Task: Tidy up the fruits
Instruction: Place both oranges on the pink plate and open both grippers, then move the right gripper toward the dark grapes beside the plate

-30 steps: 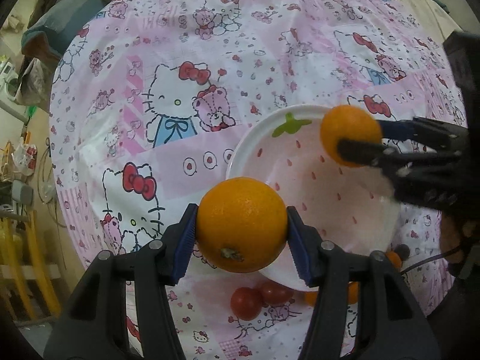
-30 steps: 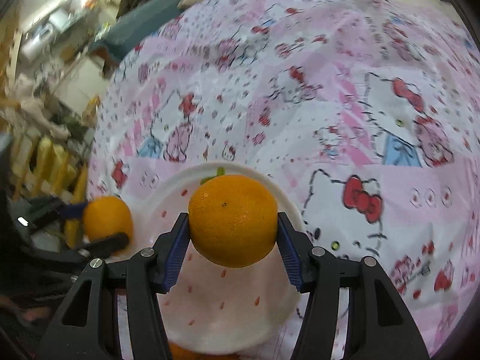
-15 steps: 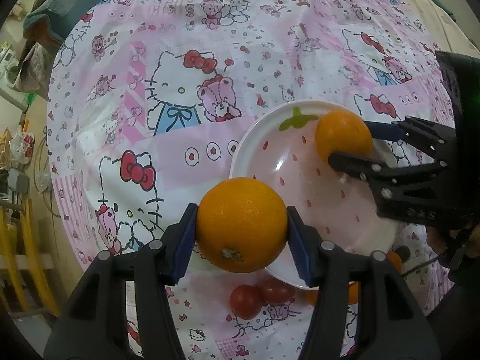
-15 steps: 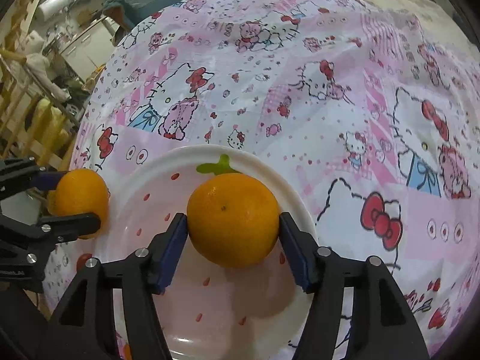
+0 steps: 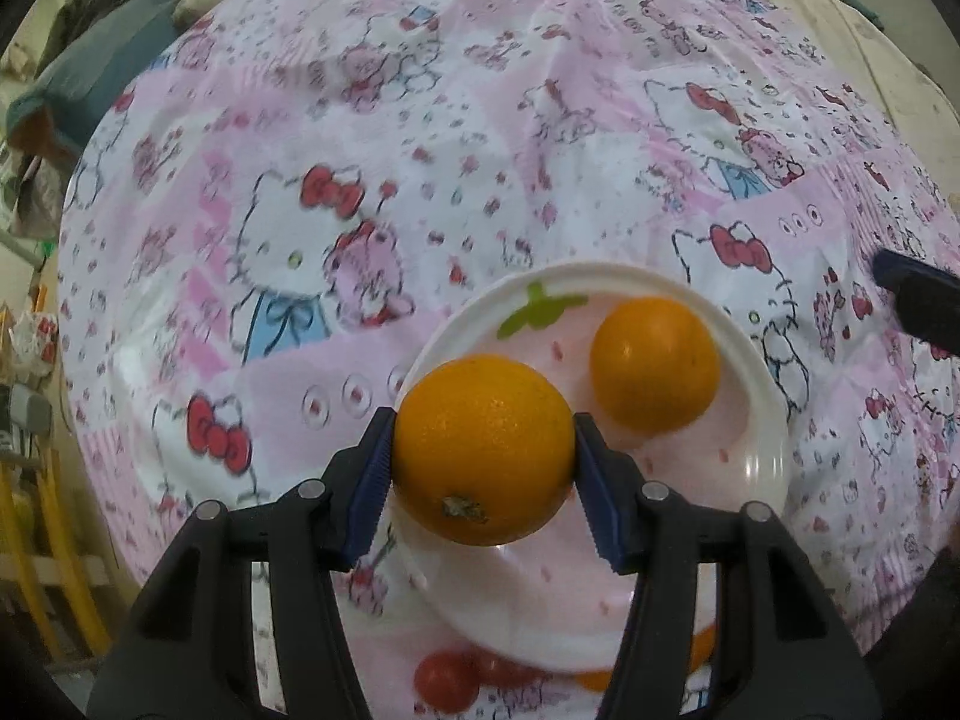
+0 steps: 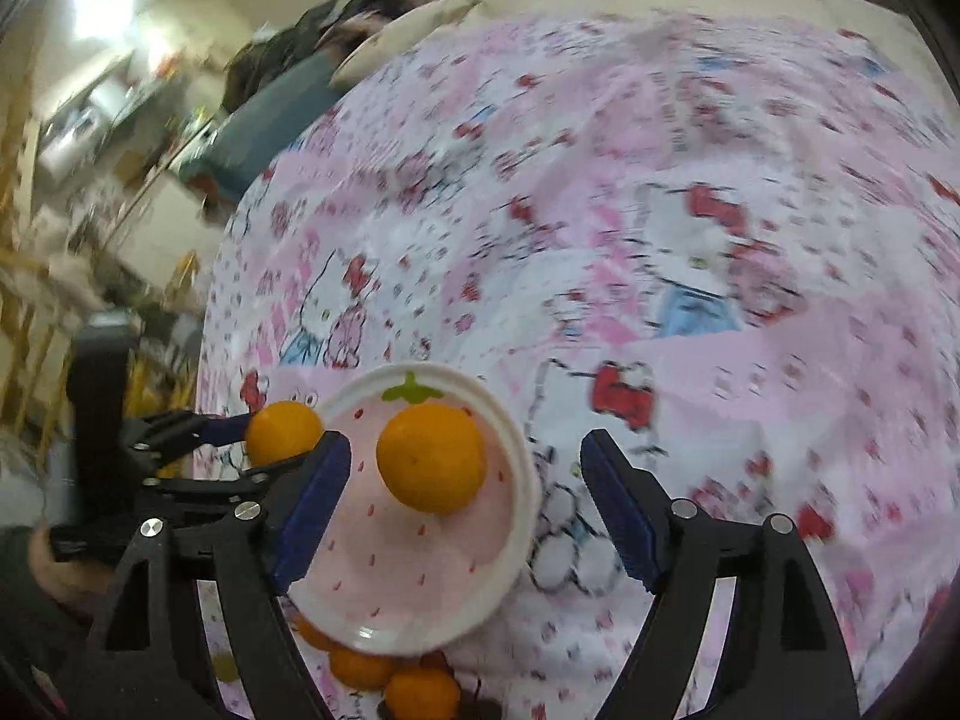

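Plate (image 5: 771, 402) rim hems one orange (image 5: 655, 363); cloth (image 5: 420, 150) beyond lies bare.

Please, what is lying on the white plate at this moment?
One orange lies on the white plate, free of the open right gripper. The left gripper holds a second orange above the plate's edge; the plate under it is covered.
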A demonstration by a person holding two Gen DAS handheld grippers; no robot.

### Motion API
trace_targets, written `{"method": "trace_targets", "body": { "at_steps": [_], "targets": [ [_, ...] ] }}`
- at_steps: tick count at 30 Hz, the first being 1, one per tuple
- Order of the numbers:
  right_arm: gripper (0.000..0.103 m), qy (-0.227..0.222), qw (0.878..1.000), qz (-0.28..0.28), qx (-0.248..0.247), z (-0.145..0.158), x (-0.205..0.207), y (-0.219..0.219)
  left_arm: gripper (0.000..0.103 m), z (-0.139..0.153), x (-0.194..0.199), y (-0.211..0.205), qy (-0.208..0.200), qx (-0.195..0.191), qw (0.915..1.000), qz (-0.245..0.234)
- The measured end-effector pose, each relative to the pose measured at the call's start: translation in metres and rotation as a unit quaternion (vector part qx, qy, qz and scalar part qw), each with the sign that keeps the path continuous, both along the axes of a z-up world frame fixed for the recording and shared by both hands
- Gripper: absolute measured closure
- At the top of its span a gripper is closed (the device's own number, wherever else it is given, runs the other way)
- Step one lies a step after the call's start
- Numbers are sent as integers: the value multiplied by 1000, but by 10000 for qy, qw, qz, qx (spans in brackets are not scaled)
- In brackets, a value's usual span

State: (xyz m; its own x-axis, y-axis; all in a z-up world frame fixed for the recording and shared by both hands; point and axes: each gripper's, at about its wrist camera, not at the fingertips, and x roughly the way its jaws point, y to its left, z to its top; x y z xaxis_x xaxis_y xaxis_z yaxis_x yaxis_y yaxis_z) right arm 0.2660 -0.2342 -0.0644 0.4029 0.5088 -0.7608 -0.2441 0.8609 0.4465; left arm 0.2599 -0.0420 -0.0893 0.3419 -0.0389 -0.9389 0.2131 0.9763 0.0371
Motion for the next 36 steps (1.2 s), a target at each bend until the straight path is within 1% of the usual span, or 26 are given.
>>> {"method": "trace_targets", "body": {
  "at_steps": [3, 4, 7, 10, 13, 18, 19, 20, 22, 27, 32, 34, 36],
  "targets": [
    [21, 140, 9990, -379, 180, 6, -13, -22, 50, -6, 7, -5, 20, 56, 10000, -51],
    [21, 159, 9988, -421, 180, 7, -15, -26, 50, -9, 8, -5, 49, 47, 10000, -48],
    [21, 53, 9982, -590, -71, 9, -25, -38, 50, -19, 12, -6, 244, -77, 9997, -49],
    [21, 142, 9969, -776, 71, 7, -26, -49, 50, -24, 12, -8, 336, -194, 9992, -64],
    [21, 101, 9956, -930, 105, 8, -26, -55, 48, -27, 11, -8, 341, -227, 9991, -55],
    [21, -1, 9949, -990, 211, 14, -27, -58, 45, -28, 11, -7, 309, -229, 9993, -32],
    [21, -16, 9949, -984, 216, 15, -27, -58, 40, -28, 11, -7, 319, -194, 9993, -6],
    [21, -34, 9950, -974, 211, 16, -26, -58, 27, -28, 11, -7, 300, -93, 9995, 48],
    [21, -87, 9950, -971, 225, 19, -27, -58, 18, -26, 10, -6, 169, -24, 9998, 106],
    [21, -173, 9950, -949, 268, 25, -28, -57, 17, -22, 8, -3, 171, -214, 9996, 99],
    [21, -190, 9957, -871, 257, 27, -28, -53, 17, -7, -1, 0, -44, -279, 9995, 126],
    [21, -188, 9960, -829, 276, 28, -29, -50, 17, 1, -8, 2, -188, -168, 9996, 146],
    [21, -201, 9967, -739, 265, 29, -31, -46, 17, 9, -15, 4, -304, -187, 9992, 173]
  ]
}}
